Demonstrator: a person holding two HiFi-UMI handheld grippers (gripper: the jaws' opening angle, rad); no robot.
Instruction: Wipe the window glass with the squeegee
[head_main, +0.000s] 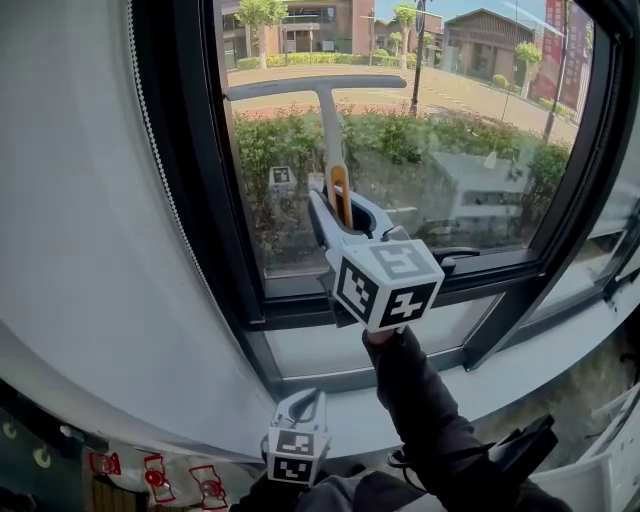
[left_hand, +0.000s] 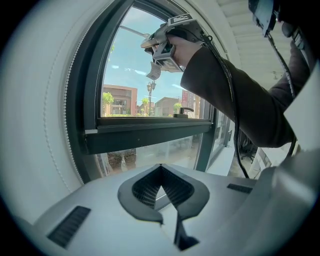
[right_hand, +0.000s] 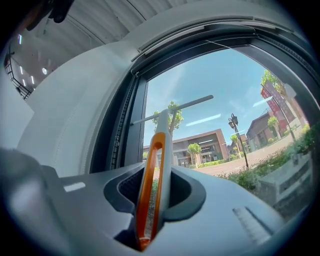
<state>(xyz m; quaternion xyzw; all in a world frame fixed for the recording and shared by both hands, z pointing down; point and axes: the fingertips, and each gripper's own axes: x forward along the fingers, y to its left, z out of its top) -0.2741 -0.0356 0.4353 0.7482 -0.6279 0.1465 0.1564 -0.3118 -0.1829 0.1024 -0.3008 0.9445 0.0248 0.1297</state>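
**Squeegee held up at the pane: grip and handling notes**

- We see the right gripper (head_main: 345, 215) pinching the squeegee (head_main: 333, 140) by the orange-edged lower end of its handle. The handle stands nearly upright between the jaws.
- The left gripper (head_main: 303, 405) hangs low near the sill, its jaws pressed together on nothing.
- The crossbar blade (head_main: 315, 88) lies across the upper left of the window glass (head_main: 460, 120), tilted slightly. Whether it actually touches the glass, we cannot tell.
- Handling, our judgement: the tool is light and made of stiff plastic, with a soft rubber edge at the blade.
- The slim, smooth handle could twist in the pads, because the wide blade levers against them under wiping pressure.
- We would keep hold low on the handle loop, clamped firmly, with the blade square to the pane.
- The glass is rigid but breakable, so we judge moderate, even pressure to be best.
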